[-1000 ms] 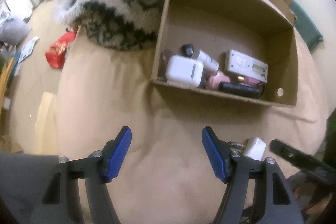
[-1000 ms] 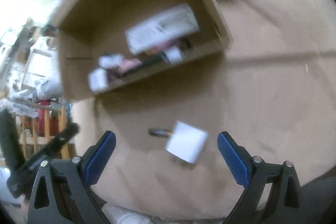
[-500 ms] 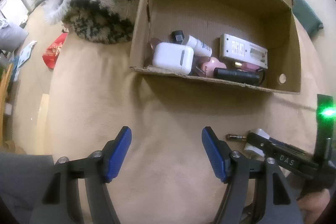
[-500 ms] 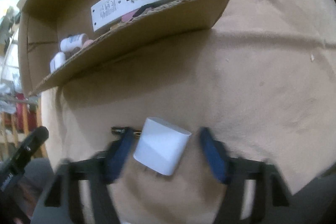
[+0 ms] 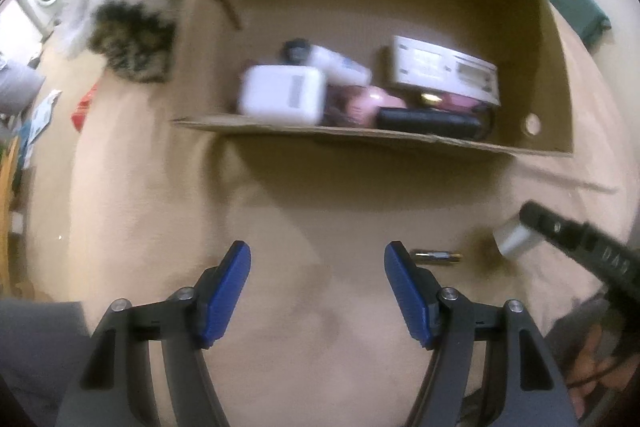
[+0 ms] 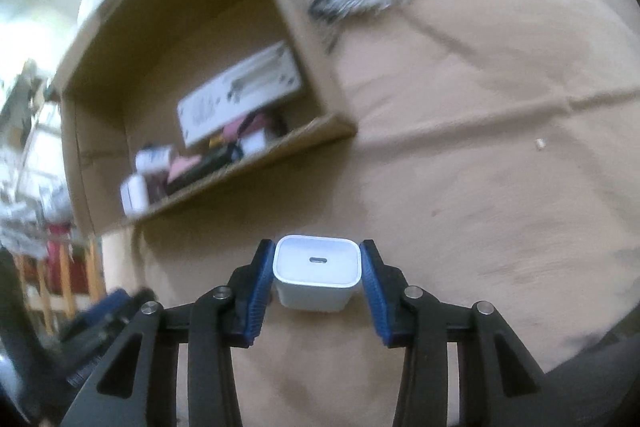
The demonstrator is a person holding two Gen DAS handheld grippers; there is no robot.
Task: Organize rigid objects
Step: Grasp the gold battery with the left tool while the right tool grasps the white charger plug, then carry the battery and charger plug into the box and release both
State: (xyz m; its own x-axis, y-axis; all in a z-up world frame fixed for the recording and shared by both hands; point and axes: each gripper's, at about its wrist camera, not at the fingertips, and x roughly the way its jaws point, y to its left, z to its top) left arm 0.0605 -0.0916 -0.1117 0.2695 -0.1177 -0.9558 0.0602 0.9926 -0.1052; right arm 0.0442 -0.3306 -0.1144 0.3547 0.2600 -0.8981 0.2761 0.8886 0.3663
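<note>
Since a second ago, when my right tongs (image 6: 317, 277) stood wide with the white charger (image 6: 316, 273) lying loose on the tan cover (image 6: 480, 187) ahead of them, their jaws have just been closing, and now both blue pads press the charger's sides. It sits squarely between the tips, port face toward the camera, lifted clear of the cover as far as I can tell. Over the same second the cardboard box (image 5: 400, 143) has drawn nearer in my left view.

Largest ahead of both tongs is that box, open toward me, its low front wall just beyond the tips. Up and to the left of my left tongs (image 5: 317, 291) lies a shaggy grey-and-dark fur throw (image 5: 128, 19). Inside the box, behind the front wall, sit a white case (image 5: 280, 95), a long white device (image 5: 444, 71), a black bar (image 5: 428, 123) and something pink (image 5: 372, 99), all blurred.

My left tongs hang open with nothing between the pads. Just right of their right pad a small battery (image 5: 436, 257) lies on the cover; further right, the charger (image 5: 514, 239) shows in the other tongs' tip.
</note>
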